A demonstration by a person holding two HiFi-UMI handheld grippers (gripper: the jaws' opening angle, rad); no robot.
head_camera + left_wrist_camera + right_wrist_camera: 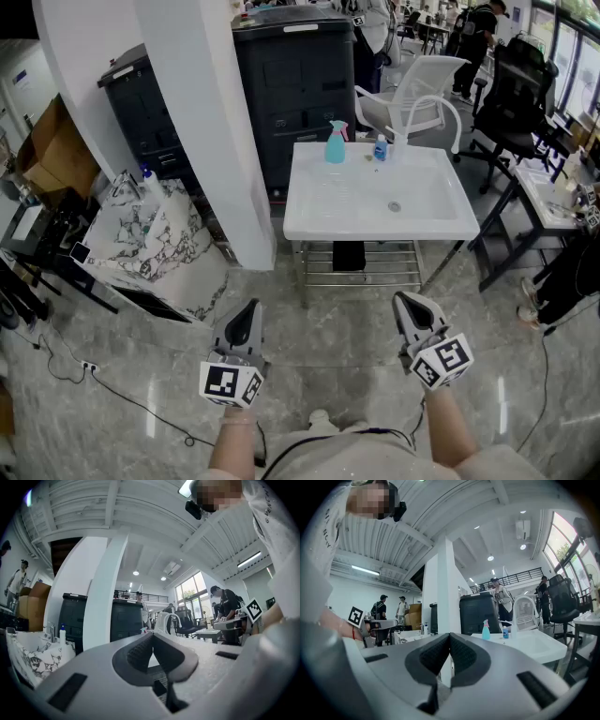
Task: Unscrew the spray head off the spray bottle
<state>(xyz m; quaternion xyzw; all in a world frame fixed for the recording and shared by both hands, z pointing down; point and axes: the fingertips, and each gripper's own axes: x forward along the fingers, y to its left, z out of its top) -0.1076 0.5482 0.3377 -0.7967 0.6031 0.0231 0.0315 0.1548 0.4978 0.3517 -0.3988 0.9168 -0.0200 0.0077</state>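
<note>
Head view: the left claw (247,307) and the right claw (405,299) are held low over the grey marble floor (347,347), well short of the white counter (375,230). Both point forward toward it. The two claws are well apart, each with its marker cube (231,384) nearest the person.

In the left gripper view, the left claw (152,635) is fully closed. Its two ribbed pads meet at the tip and nothing sits between them. The right gripper view shows the same for the right claw (449,634): pads pressed together and empty. Neither claw touches anything.

The left forearm (232,448) and the right forearm (448,427) reach forward from the bottom edge of the head view, roughly parallel. The right one is pushed slightly further ahead. The right claw tilts a little to the left at its tip, and the left claw runs nearly straight ahead.

The spray bottle (335,143) is pale blue-green and stands upright at the far edge of the counter, left of centre. Its spray head (337,126) is on, with a pink trigger part showing. It also appears in the right gripper view (486,631), far beyond the closed tips. A small blue bottle (381,148) stands near it to the right, apart from it. The counter has a sunken basin with a drain.

Behind the counter stand a dark cabinet (291,84) and a white chair (422,94). A white pillar (206,122) rises to the left of the counter.
</note>
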